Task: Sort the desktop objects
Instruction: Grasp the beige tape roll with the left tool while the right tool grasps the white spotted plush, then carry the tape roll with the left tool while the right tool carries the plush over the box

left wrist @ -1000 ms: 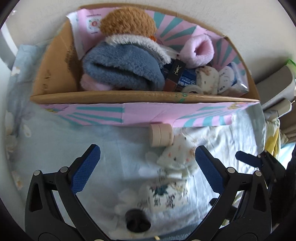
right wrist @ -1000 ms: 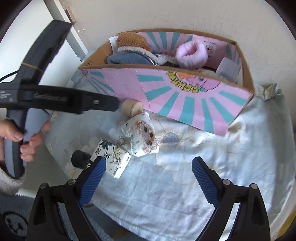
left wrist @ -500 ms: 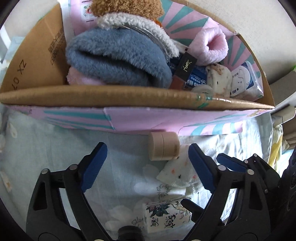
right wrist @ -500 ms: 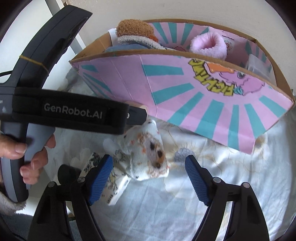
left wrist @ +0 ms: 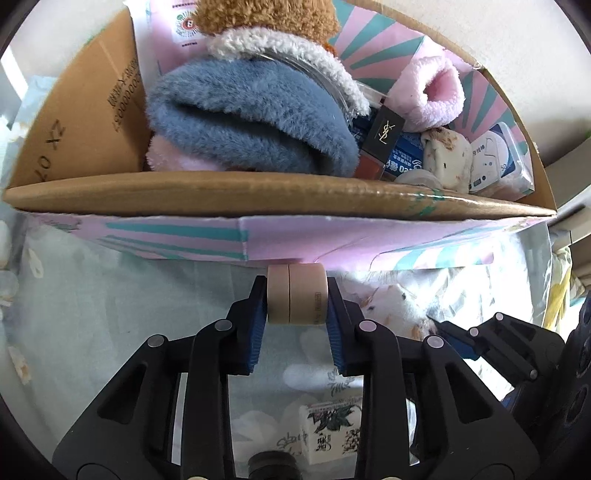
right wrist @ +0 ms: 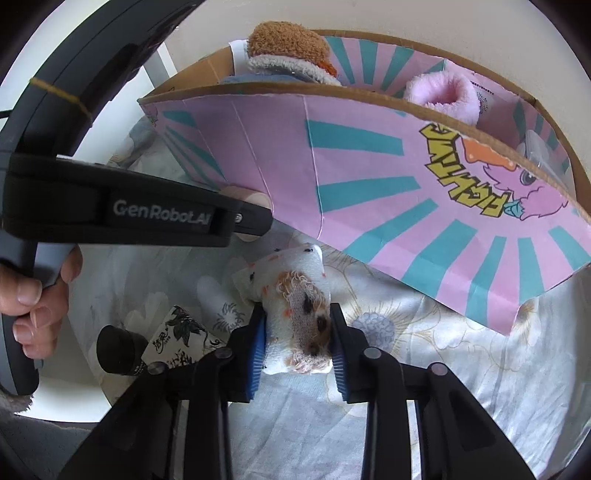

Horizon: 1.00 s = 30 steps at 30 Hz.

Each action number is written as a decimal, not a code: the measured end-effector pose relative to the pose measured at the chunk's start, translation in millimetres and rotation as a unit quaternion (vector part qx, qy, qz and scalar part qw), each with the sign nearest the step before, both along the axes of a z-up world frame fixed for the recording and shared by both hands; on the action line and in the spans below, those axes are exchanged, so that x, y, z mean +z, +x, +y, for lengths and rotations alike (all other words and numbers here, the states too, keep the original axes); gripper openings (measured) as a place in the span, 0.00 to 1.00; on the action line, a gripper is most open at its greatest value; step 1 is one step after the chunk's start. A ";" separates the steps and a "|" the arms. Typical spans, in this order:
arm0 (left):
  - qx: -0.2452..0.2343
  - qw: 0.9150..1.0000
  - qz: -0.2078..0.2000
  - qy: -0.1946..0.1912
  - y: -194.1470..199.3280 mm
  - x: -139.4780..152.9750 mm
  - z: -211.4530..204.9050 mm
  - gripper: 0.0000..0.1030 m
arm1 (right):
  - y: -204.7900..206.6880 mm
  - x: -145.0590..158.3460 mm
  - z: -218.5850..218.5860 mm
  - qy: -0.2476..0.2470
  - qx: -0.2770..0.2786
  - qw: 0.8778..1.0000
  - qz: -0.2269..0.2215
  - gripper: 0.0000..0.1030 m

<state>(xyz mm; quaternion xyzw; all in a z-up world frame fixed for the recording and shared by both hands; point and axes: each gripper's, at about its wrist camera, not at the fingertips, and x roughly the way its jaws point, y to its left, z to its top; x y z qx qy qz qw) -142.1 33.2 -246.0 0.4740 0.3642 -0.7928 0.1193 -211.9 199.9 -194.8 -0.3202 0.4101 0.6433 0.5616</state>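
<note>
Both tools, spread wide a second ago, have since come forward and clamped down. Left tool (left wrist: 296,308): blue pads pressed against the two flat ends of a beige cylindrical container (left wrist: 297,294), which lies on its side just in front of the box wall, at or near touching it. Right tool (right wrist: 297,345): pads pinching a rolled white sock with orange and brown spots (right wrist: 295,314), its far end resting on the floral bedsheet (right wrist: 424,406) (no bare desk surface shows under the cloth). Cardboard box (right wrist: 369,177): pink outer face with teal rays and a cartoon print, standing on the sheet directly ahead of both tools. Box contents, seen from the left wrist view: blue fluffy slipper (left wrist: 251,122), brown plush item with cream trim (left wrist: 266,22), pink fuzzy slipper (left wrist: 432,94), black YSL-marked box (left wrist: 384,134), a second spotted sock roll (left wrist: 447,157), and a white-and-blue packet (left wrist: 495,162) at the right end. Items loose on the sheet: small printed carton with ink-style leaf pattern (right wrist: 181,339), and a black cylindrical cap or bottle (right wrist: 118,349) just beside it, nearer the person's left hand (right wrist: 33,299), which grips the left tool's handle.
</note>
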 end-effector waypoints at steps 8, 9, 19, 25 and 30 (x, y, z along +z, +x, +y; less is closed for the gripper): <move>-0.020 0.999 -0.014 -0.025 9.7 25.2 11.2 0.24 | 5.5 21.0 -11.2 0.003 -0.019 1.000 0.010 0.28; -0.020 0.999 -0.012 -0.030 11.7 30.7 12.8 0.24 | 6.8 25.1 -13.5 0.003 -0.024 1.000 0.016 0.28; -0.036 0.997 0.016 -0.060 34.4 74.2 9.4 0.24 | 26.3 65.0 -36.1 0.020 -0.061 0.998 0.026 0.28; -0.054 0.996 0.023 -0.064 43.8 92.6 2.2 0.24 | 23.5 75.7 -27.8 0.016 -0.055 0.998 0.019 0.28; -0.060 0.995 0.034 -0.065 50.7 103.2 -6.9 0.24 | 28.4 94.8 -28.8 0.020 -0.043 0.999 -0.003 0.28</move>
